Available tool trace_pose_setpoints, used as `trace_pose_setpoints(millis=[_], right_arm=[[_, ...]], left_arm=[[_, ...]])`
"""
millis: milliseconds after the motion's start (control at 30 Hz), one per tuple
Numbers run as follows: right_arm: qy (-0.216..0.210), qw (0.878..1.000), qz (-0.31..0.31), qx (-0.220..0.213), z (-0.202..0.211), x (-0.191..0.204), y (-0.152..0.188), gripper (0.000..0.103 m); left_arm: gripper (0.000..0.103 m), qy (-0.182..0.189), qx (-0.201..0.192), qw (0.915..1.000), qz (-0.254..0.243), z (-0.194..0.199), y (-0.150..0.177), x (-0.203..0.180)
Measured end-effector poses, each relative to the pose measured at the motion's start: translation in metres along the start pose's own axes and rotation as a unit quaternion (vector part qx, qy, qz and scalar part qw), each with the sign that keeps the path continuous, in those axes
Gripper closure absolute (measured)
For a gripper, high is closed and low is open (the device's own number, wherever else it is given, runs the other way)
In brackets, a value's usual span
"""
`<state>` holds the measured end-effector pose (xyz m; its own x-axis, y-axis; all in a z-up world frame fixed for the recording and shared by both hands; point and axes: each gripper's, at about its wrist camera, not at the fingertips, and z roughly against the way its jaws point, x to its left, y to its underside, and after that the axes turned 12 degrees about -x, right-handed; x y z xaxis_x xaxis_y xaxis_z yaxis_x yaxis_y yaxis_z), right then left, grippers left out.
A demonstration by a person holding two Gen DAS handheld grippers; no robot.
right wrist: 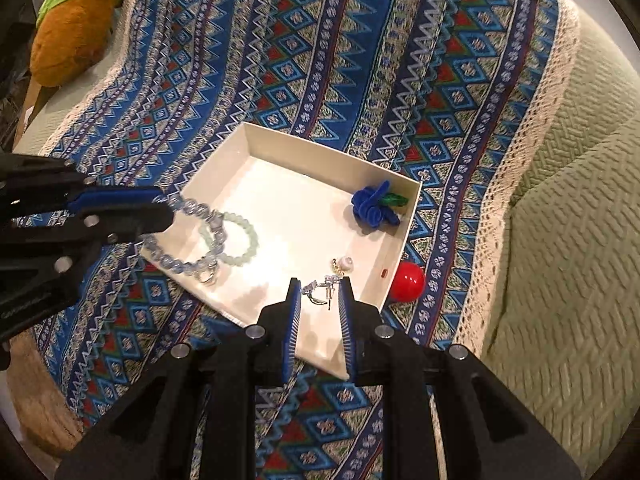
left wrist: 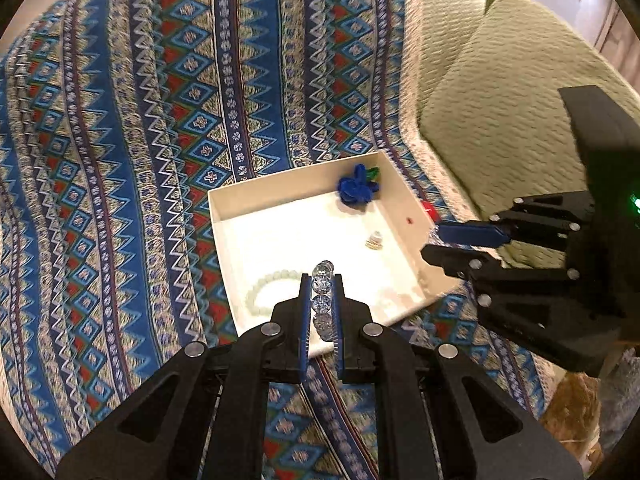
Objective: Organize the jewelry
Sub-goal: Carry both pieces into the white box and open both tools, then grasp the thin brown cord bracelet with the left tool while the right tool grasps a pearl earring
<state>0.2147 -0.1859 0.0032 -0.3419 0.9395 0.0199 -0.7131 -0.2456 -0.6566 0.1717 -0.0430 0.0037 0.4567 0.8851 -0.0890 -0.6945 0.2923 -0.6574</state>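
Blanket point(right wrist: 400, 60) with blue zigzag stripes covers the couch, and the white box point(right wrist: 280, 148) sits on it. 2 bracelets lie at the box's left edge: the left gripper point(left wrist: 321, 280) is clamped on the clear blue bracelet point(right wrist: 192, 212), which hangs over the rim onto the pale green bracelet point(right wrist: 240, 240). The right gripper point(right wrist: 320, 284) stands narrowly parted over a small silver earring point(right wrist: 320, 292), which lies just ahead between its tips, so it is judged nearer.
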Motion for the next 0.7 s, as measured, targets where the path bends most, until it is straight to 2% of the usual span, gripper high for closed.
trace_pose_setpoints(millis=[167, 233, 267, 300, 333, 467, 700], right_arm=[[-0.007, 1.000, -0.001, 0.021, -0.020, -0.004, 0.002, 0.082], [-0.008, 1.000, -0.006, 0.023, -0.024, -0.006, 0.003, 0.078], [-0.010, 1.000, -0.009, 0.023, -0.025, -0.007, 0.003, 0.069], [-0.010, 1.000, -0.012, 0.021, -0.024, -0.007, 0.004, 0.066], [-0.010, 1.000, -0.016, 0.021, -0.022, -0.008, 0.004, 0.066], [-0.001, 1.000, -0.018, 0.010, -0.005, -0.010, 0.006, 0.066], [0.011, 0.999, -0.021, -0.025, 0.068, -0.008, 0.032, 0.066]], left_arm=[[0.093, 0.000, 0.018, 0.9998, -0.006, -0.035, -0.003, 0.008], [0.087, -0.007, 0.018, 0.9998, -0.001, -0.041, -0.004, 0.013], [0.067, -0.007, 0.019, 0.9998, 0.003, -0.043, -0.004, 0.016], [0.047, -0.011, 0.019, 0.9997, 0.004, -0.044, -0.005, 0.019], [0.042, -0.017, 0.016, 0.9997, 0.001, -0.043, -0.005, 0.020], [0.040, -0.026, 0.001, 0.9996, -0.013, -0.026, -0.007, 0.020], [0.040, -0.025, -0.026, 0.9989, -0.030, 0.035, 0.011, 0.007]])
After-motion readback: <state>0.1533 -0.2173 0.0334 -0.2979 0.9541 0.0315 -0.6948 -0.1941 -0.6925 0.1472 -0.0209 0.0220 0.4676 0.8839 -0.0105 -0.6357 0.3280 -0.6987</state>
